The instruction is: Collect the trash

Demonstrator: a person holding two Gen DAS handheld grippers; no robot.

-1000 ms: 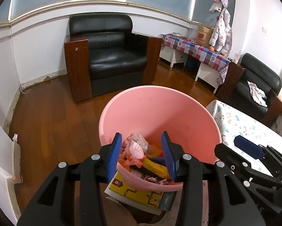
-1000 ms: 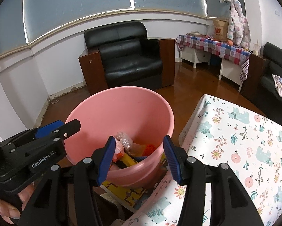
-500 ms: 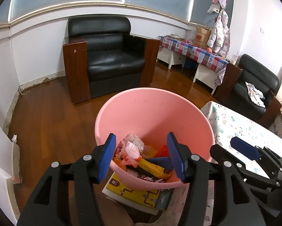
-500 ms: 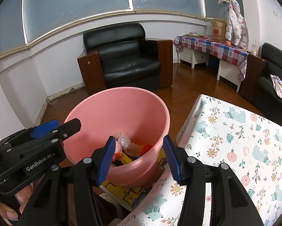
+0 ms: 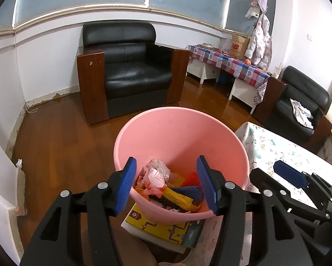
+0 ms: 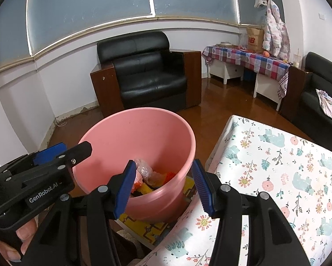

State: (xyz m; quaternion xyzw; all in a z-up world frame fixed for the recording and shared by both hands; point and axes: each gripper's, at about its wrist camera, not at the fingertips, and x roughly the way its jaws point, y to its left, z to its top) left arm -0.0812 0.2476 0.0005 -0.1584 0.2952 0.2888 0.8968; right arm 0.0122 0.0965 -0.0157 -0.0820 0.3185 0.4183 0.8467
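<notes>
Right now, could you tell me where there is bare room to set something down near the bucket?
The floral tablecloth, right of the pink bucket, shows bare. The wooden floor between bucket and black armchair is open too. It is crowded in the bucket's bottom, full of wrappers, and under it, where a yellow box sits.

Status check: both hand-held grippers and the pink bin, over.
Left hand-held gripper open, empty, over pink bin. Right hand-held gripper open, empty. Trash in the bin. Nothing in the way.
</notes>
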